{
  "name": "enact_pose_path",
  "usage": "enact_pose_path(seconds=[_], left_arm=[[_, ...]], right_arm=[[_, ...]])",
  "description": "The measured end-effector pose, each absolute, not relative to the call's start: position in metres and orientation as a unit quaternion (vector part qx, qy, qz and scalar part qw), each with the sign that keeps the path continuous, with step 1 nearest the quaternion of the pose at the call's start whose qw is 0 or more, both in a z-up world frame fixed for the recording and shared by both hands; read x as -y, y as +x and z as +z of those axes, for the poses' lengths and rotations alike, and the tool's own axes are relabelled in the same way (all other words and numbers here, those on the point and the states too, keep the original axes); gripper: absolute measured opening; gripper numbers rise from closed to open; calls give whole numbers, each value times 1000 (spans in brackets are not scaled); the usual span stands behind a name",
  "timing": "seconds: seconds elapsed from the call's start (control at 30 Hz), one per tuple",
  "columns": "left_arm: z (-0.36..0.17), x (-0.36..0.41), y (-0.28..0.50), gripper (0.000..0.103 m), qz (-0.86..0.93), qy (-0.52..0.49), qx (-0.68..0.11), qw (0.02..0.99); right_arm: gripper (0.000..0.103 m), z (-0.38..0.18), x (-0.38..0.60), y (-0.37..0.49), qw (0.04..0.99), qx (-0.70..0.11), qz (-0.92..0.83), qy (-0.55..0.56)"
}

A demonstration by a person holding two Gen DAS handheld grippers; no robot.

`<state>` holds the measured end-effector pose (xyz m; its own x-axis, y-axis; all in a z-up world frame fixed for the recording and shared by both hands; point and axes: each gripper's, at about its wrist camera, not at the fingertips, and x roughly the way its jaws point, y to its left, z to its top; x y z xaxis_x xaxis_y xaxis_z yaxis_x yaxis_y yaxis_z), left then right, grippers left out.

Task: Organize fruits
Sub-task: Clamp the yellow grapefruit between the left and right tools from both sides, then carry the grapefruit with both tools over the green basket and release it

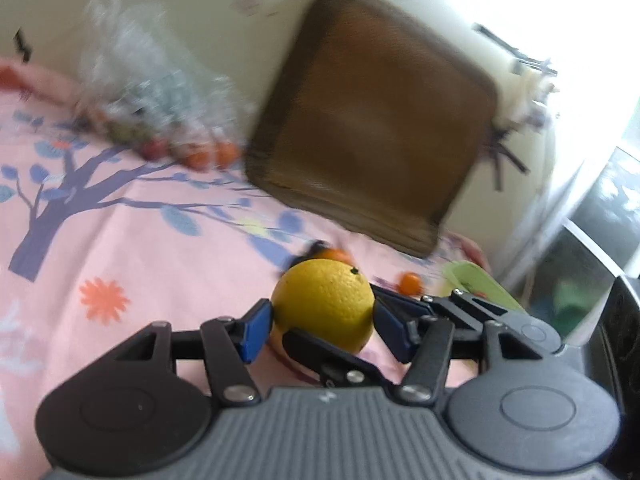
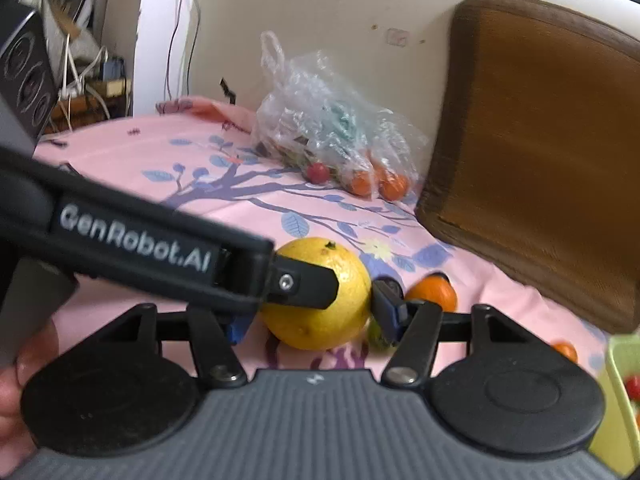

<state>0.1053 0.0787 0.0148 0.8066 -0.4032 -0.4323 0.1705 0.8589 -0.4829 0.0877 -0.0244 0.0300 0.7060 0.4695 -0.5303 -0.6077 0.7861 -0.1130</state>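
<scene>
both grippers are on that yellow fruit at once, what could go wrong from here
1. The left gripper and right gripper both bracket the yellow citrus; their fingers cross at it and could knock together or squeeze it out sideways.
2. If it slips, the round fruit may roll across the pink cloth into the small orange just behind it.

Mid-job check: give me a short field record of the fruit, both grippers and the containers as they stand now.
surface: pink floral cloth
target fruit: large round yellow citrus, resting on cloth
left gripper: blue pads either side of citrus
right gripper: also straddling citrus
grip contact: cannot tell for either
loose fruit: small orange mandarin beside citrus
bag: clear plastic bag of fruit against wall
bin: light green bin, holds something red
</scene>
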Motion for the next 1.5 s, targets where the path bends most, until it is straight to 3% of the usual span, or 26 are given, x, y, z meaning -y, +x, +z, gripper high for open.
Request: enact_pose_path(seconds=[0.27, 0.6, 0.77, 1.1, 1.13, 1.23, 1.5], left_arm=[[29, 7, 74, 56, -252, -152, -260, 920], [10, 77, 82, 56, -294, -104, -323, 893], [20, 80, 78, 74, -277, -88, -308, 906], [10, 87, 84, 74, -265, -86, -340, 898], [8, 89, 83, 67, -268, -83, -341, 897], [9, 94, 83, 66, -266, -76, -337, 900], [59, 121, 115, 66, -283, -48, -284, 915]], right_arm=[[64, 50, 90, 3, 947, -178, 230, -133], [64, 32, 172, -17, 957, -244, 142, -60], [66, 24, 183, -14, 955, -251, 155, -37], [67, 22, 187, -18, 951, -248, 181, -16], [67, 22, 188, -17, 950, -252, 184, -12], [67, 20, 190, -14, 947, -259, 191, -1], [65, 40, 209, -8, 964, -199, 175, 27]])
